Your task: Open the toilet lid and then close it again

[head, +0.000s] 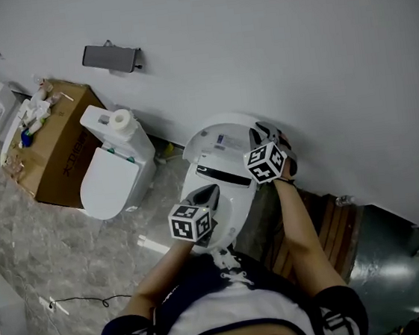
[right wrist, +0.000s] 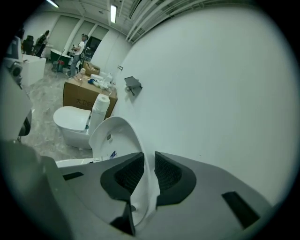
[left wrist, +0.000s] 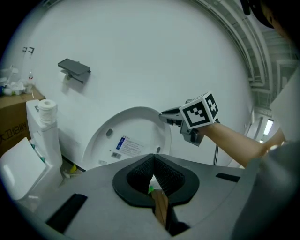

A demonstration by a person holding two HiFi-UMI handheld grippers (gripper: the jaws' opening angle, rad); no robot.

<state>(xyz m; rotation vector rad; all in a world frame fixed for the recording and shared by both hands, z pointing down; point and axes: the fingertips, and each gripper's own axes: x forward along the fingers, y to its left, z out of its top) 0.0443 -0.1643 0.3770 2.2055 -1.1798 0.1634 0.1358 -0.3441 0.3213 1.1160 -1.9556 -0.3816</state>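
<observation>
Gripping the raised toilet lid (right wrist: 117, 133) by its upper rim, right gripper (right wrist: 149, 159) clamped on; left gripper (left wrist: 153, 165) pinched together, empty: best lowered slowly, not dropped.

My head view looks steeply down on the toilet (head: 227, 191); both gripper views face its raised lid (left wrist: 129, 140) up close.

Nothing legible: the sticker (left wrist: 127, 146) on the toilet lid (left wrist: 140, 124) and lettering on the cardboard box (head: 60, 142) blur.
</observation>
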